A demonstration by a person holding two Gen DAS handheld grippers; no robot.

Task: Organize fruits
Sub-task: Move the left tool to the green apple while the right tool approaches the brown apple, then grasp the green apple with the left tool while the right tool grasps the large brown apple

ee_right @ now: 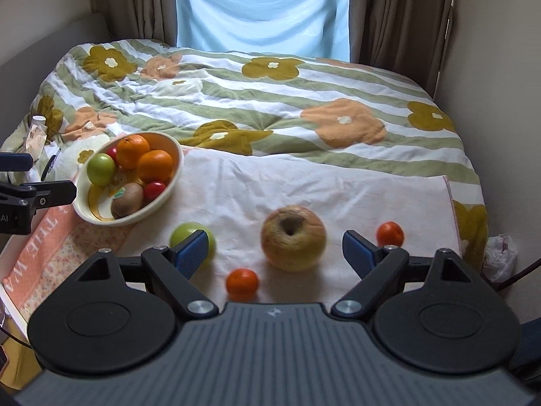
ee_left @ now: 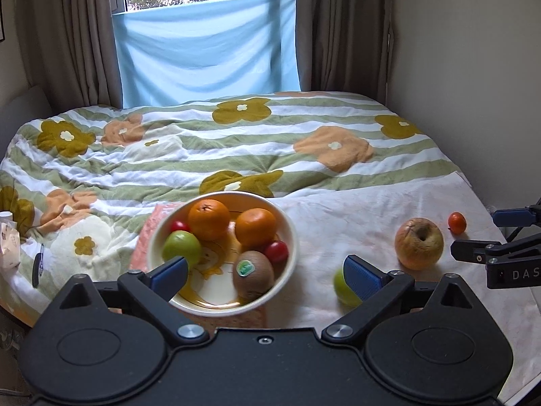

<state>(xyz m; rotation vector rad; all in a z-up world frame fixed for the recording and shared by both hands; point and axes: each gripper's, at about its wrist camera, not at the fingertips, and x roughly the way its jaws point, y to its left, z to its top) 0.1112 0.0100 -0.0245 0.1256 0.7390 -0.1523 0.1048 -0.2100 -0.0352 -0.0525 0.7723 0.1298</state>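
Bedroom scene, seen first from the left wrist camera: a bed under a striped quilt (ee_left: 236,142) with large flower prints fills the middle, with brown curtains and a pale blue cloth (ee_left: 206,50) over the window behind. A white towel (ee_left: 338,216) lies across the near end of the bed. On it stands a cream bowl (ee_left: 290,233) holding two oranges (ee_left: 208,219), a green apple (ee_left: 181,248), a kiwi (ee_left: 253,274) with a sticker and two small red tomatoes (ee_left: 277,251). The left gripper (ee_left: 267,275) hovers over the bowl's near rim with its jaws spread wide, holding nothing. To the right, loose on the towel, sit a large yellowish apple (ee_left: 419,243), a small tangerine (ee_left: 457,222) beyond it, and a green fruit (ee_left: 341,289) partly hidden behind the right blue pad. The right gripper (ee_left: 490,233) enters from the right edge.

From the right wrist camera, the same bowl (ee_right: 169,196) sits at the left, near the left gripper (ee_right: 33,179) at the frame's edge. The right gripper (ee_right: 274,253) is spread wide and empty, with the yellowish apple (ee_right: 293,238) lying between its blue pads, untouched. A green fruit (ee_right: 189,235) lies just behind the left pad, one tangerine (ee_right: 242,284) near the gripper body, and another (ee_right: 390,233) beside the right pad
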